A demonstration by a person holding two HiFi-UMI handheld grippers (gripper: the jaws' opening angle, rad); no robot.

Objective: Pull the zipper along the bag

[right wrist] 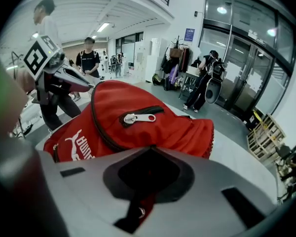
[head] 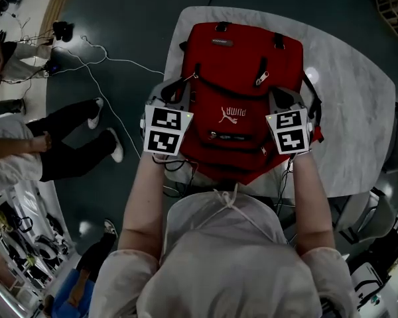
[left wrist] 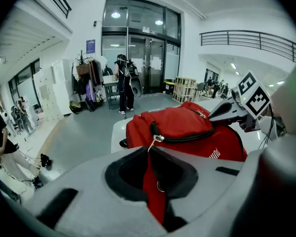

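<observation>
Big hall with glass doors [left wrist: 138, 58] and a dark grey floor, plus a pale table [head: 358, 111] in the middle. Far left there's somebody in black trousers [head: 73, 138] beside loose cables [head: 99, 65]. The left gripper [head: 180, 91] sits at the left edge of the red bag [head: 242, 78], with its jaws pinched together on a fold of red fabric. Its own view shows the main zipper pull [left wrist: 155, 139] just past the tips, which is hard to pick out from the head view. The bag lies flat mid-table, and its white Puma logo [head: 231, 114] reads upside down from above. The right gripper [head: 284, 98] is on the right edge, also clamped on red fabric. Its view gives a close look at a silver pocket zipper tab [right wrist: 138, 117].
</observation>
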